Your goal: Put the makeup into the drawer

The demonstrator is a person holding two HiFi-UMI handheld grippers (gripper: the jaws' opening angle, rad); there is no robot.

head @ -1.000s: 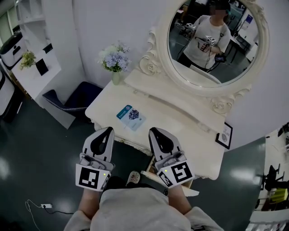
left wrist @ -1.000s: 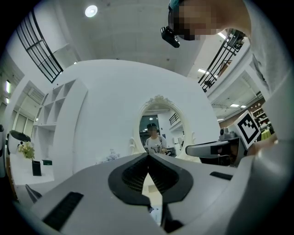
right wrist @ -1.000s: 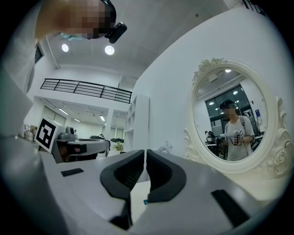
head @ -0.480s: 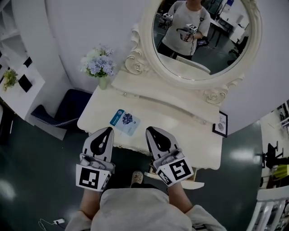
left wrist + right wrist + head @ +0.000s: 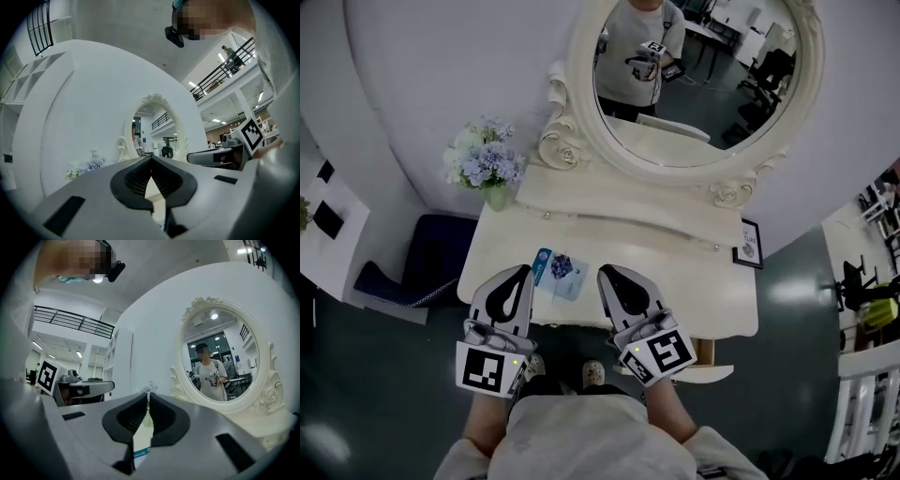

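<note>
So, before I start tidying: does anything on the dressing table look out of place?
Only the flat blue-and-white packet, lying askew near the cream dressing table's front edge; the rest looks orderly.

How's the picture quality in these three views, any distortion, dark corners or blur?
Head view: dim, muted light and mild wide-angle bowing, yet the oval cream-framed mirror and white dressing table look sharp. Left gripper view: heavy fisheye with black corners; the left tool is slightly soft up close. Right gripper view: same fisheye and dark corners, with the mirror reflection clear.
</note>
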